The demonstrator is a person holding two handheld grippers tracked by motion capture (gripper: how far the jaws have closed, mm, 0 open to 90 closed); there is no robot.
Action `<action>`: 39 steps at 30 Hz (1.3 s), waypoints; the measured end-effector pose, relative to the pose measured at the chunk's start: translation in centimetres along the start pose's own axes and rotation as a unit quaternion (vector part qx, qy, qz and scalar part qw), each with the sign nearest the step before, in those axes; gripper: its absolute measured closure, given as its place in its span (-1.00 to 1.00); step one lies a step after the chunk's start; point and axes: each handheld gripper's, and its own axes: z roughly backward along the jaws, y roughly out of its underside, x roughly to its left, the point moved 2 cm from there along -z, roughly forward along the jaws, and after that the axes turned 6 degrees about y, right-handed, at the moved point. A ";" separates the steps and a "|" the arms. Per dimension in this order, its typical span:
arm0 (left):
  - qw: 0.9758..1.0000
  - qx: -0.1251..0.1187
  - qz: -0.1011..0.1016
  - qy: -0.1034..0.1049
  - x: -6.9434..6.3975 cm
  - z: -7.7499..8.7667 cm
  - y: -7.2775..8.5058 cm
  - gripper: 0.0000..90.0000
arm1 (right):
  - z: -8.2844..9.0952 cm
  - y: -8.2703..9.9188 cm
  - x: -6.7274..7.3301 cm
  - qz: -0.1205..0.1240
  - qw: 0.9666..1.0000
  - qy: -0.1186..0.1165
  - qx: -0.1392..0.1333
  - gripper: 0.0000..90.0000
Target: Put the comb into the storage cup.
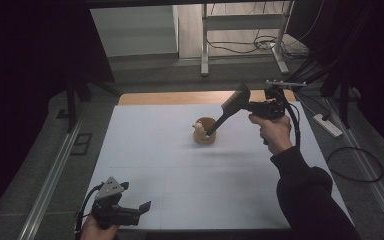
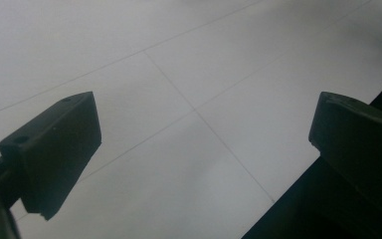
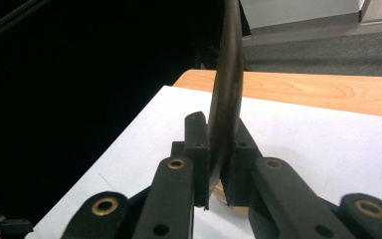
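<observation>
Behind the dark utensil (image 3: 227, 89) — clamped by fingers (image 3: 197, 149) — the bowl (image 3: 222, 191) hides.

A long dark spatula-like tool (image 1: 228, 111) slants down into a small round wooden bowl (image 1: 204, 131) at the middle of the white bench (image 1: 180, 185). Something pale (image 1: 199, 128) lies in the bowl beside the tool's lower end.

White table (image 1: 180, 190); wooden bowl (image 1: 204, 131)
</observation>
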 end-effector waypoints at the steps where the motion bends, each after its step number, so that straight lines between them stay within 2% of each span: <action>1: 1.000 0.000 -0.001 -0.006 0.0 0.0 0.0 -0.98 | 0.0 -0.1 0.0 0.000 1.000 0.002 0.000 0.86; 6: 1.000 -0.003 0.002 -0.015 0.2 0.2 0.1 -0.98 | -0.1 -0.5 -0.3 -0.002 1.000 0.007 -0.002 0.86; 20: 1.000 0.001 -0.002 -0.019 0.2 0.1 0.1 -1.00 | -0.3 -1.8 -0.6 -0.002 1.000 0.018 -0.013 0.86; 27: 1.000 0.002 0.001 -0.018 0.3 0.1 0.1 -1.00 | -0.6 -2.3 -0.7 -0.002 1.000 0.022 -0.017 0.86; 39: 1.000 0.003 0.005 -0.015 0.4 0.0 0.0 -1.00 | -1.4 -2.8 -1.2 0.004 0.999 0.043 -0.019 0.86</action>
